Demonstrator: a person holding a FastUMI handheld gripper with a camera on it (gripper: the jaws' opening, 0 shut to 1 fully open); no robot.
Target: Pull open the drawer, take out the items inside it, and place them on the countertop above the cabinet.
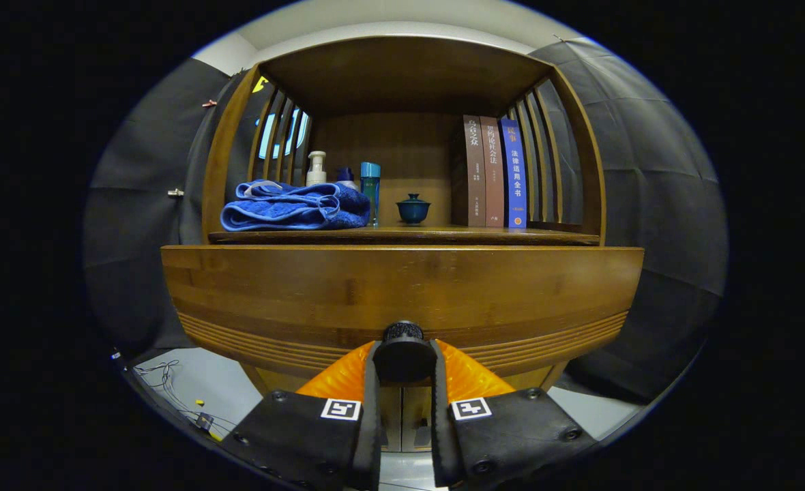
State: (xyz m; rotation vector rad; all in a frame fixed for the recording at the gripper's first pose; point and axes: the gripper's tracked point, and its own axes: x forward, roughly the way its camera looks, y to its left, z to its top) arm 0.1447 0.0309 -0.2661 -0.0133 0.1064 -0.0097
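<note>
Gripper (404,360) clamped on drawer knob (403,332); could slip off the small knob if pulled off-axis.

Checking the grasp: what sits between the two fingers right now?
In the gripper view, the drawer's black knob sits between the hand-held gripper fingers, both pressing its sides.

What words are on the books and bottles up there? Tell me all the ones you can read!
"法律适用全书": spine of the blue book.
"乌合之众": spine of the left brown book, probably.
Middle brown book: too blurred to read.
Bottles: nothing legible.
Gripper, shut on the drawer knob: square markers with patterns, no words.
</note>
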